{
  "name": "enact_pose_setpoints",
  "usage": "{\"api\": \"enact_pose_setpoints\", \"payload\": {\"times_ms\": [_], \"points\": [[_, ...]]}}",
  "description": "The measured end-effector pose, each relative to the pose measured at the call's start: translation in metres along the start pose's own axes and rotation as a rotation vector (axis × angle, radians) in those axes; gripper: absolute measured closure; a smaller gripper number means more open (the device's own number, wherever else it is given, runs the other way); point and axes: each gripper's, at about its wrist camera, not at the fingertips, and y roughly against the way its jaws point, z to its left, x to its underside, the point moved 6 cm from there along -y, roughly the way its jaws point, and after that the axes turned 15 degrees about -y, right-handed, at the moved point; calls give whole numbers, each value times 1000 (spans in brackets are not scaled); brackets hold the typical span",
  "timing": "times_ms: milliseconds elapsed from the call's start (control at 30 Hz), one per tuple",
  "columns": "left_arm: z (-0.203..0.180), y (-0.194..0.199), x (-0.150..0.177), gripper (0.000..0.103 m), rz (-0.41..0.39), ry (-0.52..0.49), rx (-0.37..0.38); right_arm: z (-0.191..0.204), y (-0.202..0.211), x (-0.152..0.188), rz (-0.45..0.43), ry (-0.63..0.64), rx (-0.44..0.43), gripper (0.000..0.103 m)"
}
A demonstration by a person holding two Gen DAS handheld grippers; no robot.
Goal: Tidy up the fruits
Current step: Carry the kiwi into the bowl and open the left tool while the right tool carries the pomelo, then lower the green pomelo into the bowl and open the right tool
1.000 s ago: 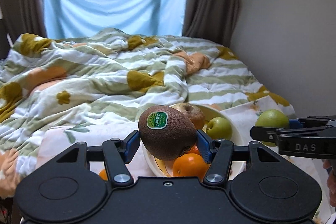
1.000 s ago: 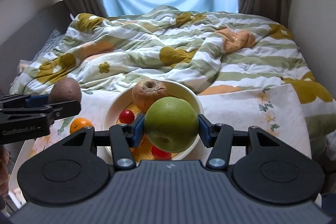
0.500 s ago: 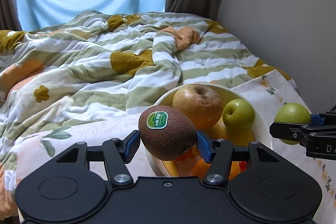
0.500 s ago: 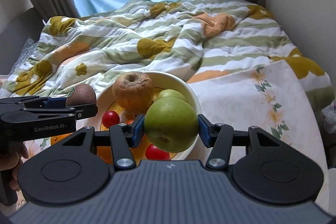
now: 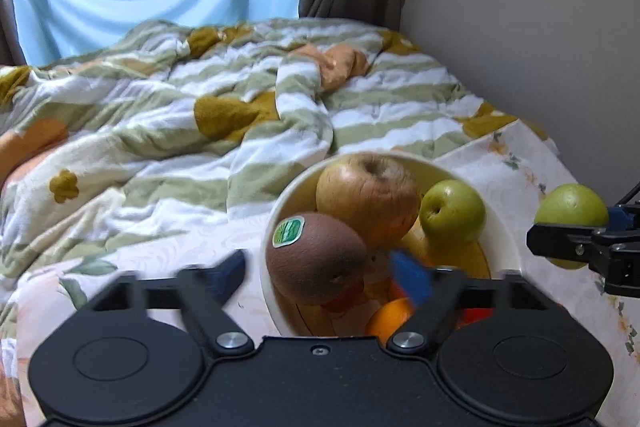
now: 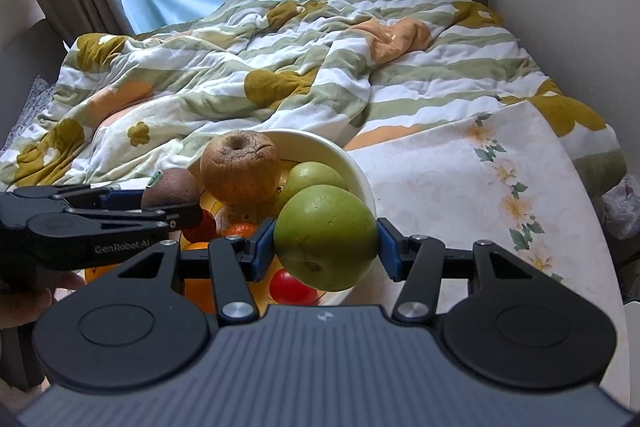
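Left tongs (image 5: 320,277) just sprung apart, pads blurred and clear of the kiwi (image 5: 316,259), now lying on the near left rim of the bowl (image 5: 504,247) against a wrinkled apple (image 5: 368,195). Right tongs (image 6: 326,241) pinching a large green apple (image 6: 326,237) over the bowl's right rim. Bowl set on a floral cloth (image 6: 460,179) at the bed's near edge.

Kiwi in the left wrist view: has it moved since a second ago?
Yes. The kiwi was clamped above the bowl's near rim; the left gripper has just been opening, and it now sits lower inside the bowl, against the brown apple.
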Motion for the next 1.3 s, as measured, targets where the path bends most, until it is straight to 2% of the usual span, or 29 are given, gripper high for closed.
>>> {"api": "enact_pose_setpoints", "payload": {"times_ms": [233,533,1000,1300], "points": [[0,31,-1,7,-21,-14,-67,-3,13,-4,-5,21,8,35],[0,80,8,4,-49,62,-160,1,14,-7,15,95,-24,35],[-3,119,33,4,-41,95,-290,15,-26,1,81,157,-86,35],[3,126,50,4,-36,130,-321,23,-47,11,93,192,-110,35]]}}
